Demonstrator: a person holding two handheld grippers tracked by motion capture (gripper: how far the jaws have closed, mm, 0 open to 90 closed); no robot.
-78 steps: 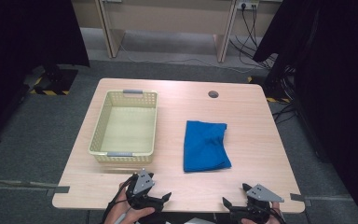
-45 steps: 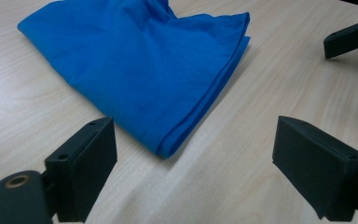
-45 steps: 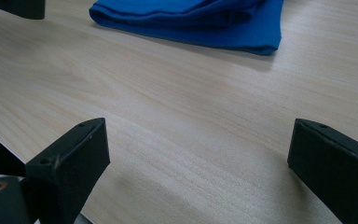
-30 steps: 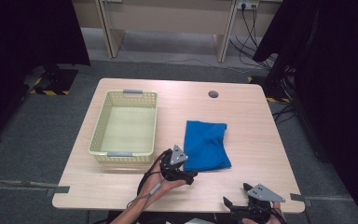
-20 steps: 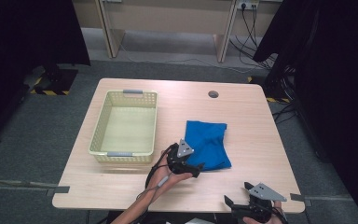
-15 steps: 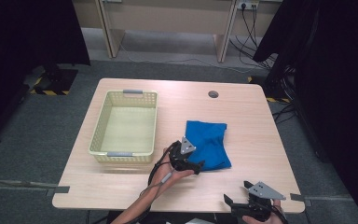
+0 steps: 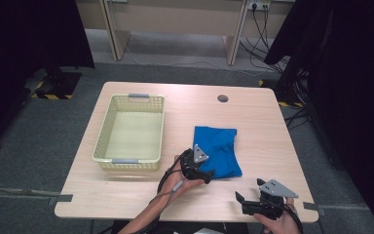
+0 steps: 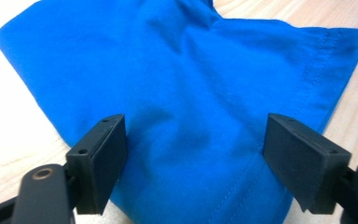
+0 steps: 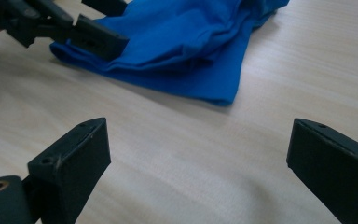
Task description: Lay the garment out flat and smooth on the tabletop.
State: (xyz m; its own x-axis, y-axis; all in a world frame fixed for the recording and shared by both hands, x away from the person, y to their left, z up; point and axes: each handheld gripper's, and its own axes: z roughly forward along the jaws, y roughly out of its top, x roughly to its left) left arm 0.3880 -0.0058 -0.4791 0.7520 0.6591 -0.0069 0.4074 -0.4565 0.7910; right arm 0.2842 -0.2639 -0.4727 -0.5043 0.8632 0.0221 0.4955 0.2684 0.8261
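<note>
A blue cloth [image 7: 219,148] lies rumpled on the wooden table [image 7: 126,195], right of centre. My left gripper [image 7: 205,171] is at the cloth's near left corner. In the left gripper view the cloth [image 8: 191,79] runs between the two wide-apart jaws of this gripper [image 8: 196,158]. The jaws have just been closing, and the pads do not pinch the fabric. My right gripper [image 7: 246,202] is held at the table's front right edge, open. In its own view the right gripper [image 9: 198,163] spans bare wood, with the cloth [image 9: 191,42] and the left gripper [image 9: 109,23] ahead.
A pale yellow mesh basket [image 7: 131,129] with nothing in it stands on the left half of the table. A round cable hole [image 7: 222,98] sits near the far edge. Dark curtains flank the table, and grey carpet surrounds it.
My left gripper has come up from the front edge and moved right onto the cloth's near corner. The right gripper has shifted slightly away from the front edge. The cloth lies as before.
</note>
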